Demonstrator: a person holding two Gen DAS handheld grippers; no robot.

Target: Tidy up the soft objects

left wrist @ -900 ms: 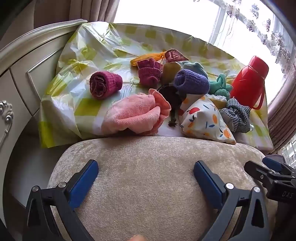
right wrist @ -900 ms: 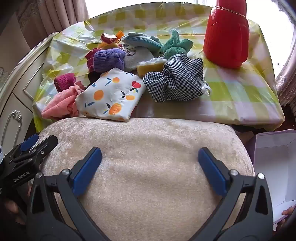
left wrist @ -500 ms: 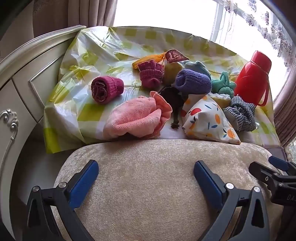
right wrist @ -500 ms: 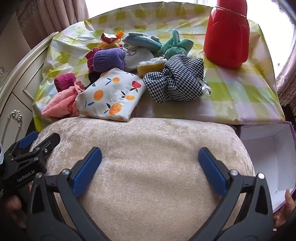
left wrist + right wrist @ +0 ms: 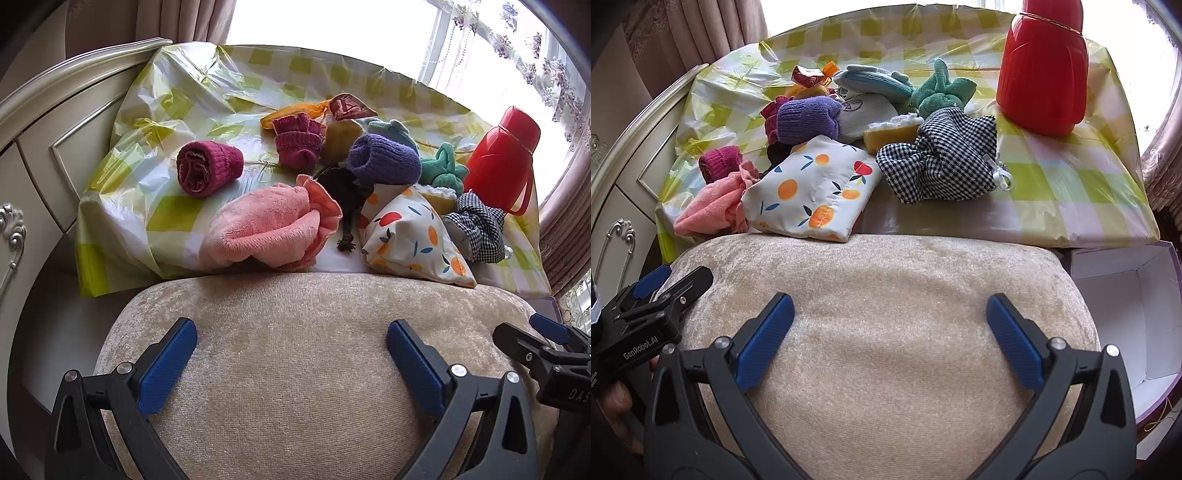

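Observation:
Soft items lie in a heap on a checked plastic tablecloth (image 5: pixel 155 206): a pink towel (image 5: pixel 266 229), a maroon rolled sock (image 5: pixel 207 168), a purple sock (image 5: pixel 384 158), a fruit-print pouch (image 5: pixel 410 232), a gingham cloth (image 5: pixel 480 229) and a teal cloth (image 5: pixel 443 171). The pouch (image 5: pixel 812 192) and gingham cloth (image 5: pixel 942 162) also show in the right wrist view. My left gripper (image 5: pixel 291 354) and right gripper (image 5: pixel 890 325) are both open and empty, held over a beige cushioned stool (image 5: pixel 879 295) in front of the table.
A red thermos (image 5: pixel 1043 70) stands at the table's right rear. An open white box (image 5: pixel 1123 310) sits low at the right of the stool. A cream dresser (image 5: pixel 44 147) stands at the left. Curtains and a window lie behind.
The left gripper has drawn back and turned slightly, widening its view of the table. The white box at the right has come further into the right wrist view.

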